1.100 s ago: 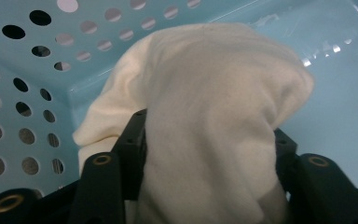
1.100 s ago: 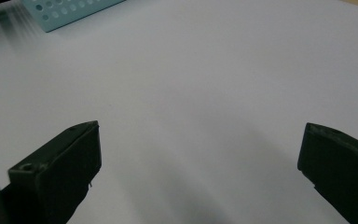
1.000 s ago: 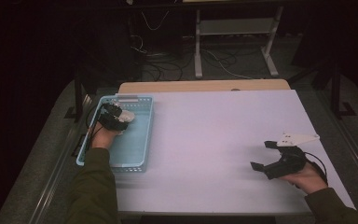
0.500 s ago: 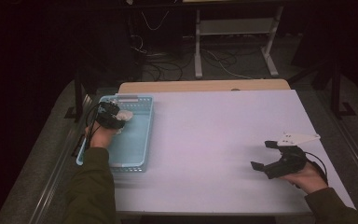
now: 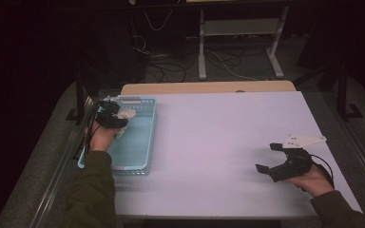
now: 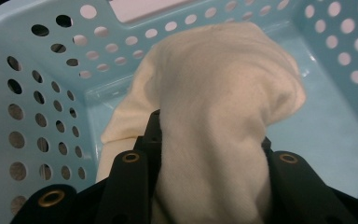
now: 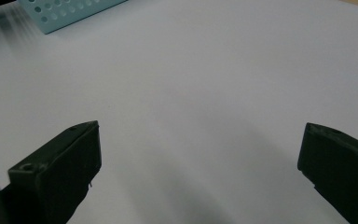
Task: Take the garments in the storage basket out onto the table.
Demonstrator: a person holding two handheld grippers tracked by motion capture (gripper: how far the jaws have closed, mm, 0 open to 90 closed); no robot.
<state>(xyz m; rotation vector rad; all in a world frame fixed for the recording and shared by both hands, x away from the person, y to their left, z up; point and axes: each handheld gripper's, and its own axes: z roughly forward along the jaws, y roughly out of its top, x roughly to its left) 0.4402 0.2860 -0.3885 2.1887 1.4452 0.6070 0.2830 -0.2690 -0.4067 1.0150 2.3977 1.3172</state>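
Observation:
A cream cloth (image 6: 223, 93) is bunched between the black jaws of my left gripper (image 6: 209, 130). The jaws have just been closing and now press on it from both sides. The cloth hangs a little above the floor of a light blue perforated basket (image 6: 37, 93). In the high view the left gripper (image 5: 114, 116) is over the basket's (image 5: 151, 124) far left corner, with the cloth (image 5: 127, 114) pale at its tip. My right gripper (image 5: 267, 157) rests low over the white table (image 5: 218, 133) at the right. Its jaws stand wide apart around bare table (image 7: 200, 135).
The basket sits at the table's left edge, and its corner (image 7: 60, 11) appears far off in the right gripper view. A wooden strip (image 5: 209, 88) borders the table's far side. Beyond it are cables and a metal stand (image 5: 237, 42) on the dark floor.
My left gripper has risen a little with the cloth, drifting toward the basket's far left corner. The right gripper has stayed where it was.

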